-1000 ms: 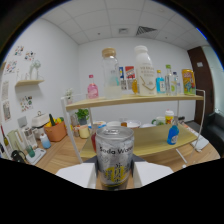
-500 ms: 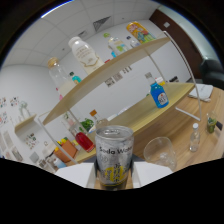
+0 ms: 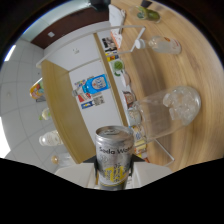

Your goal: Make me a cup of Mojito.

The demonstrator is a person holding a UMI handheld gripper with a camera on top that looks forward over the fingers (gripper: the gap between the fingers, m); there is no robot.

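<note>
Between the two fingers of the gripper (image 3: 114, 172), at the near end of the gripper view, a silver soda water can (image 3: 115, 155) is clamped, both fingers pressed against its sides. Its unopened-looking top with the pull tab is turned toward the camera, and white lettering and a yellow mark are seen on its wall. The whole scene is viewed strongly rolled, so that the wooden tabletop (image 3: 200, 60) runs up one side. Just beyond the can, a clear drinking glass (image 3: 167, 115) filled with ice cubes is seen on that tabletop, its mouth turned away from the can. Farther along the table, a small clear bottle (image 3: 164, 45) is seen lying well apart from the glass, and a dark round dish (image 3: 150, 14) is placed at the far end. Behind the can, a two-tier wooden shelf (image 3: 62, 107) is seen, with a blue-labelled bottle (image 3: 96, 83) and other packages on it, which are too small to be told apart. A white wall is seen beyond.
</note>
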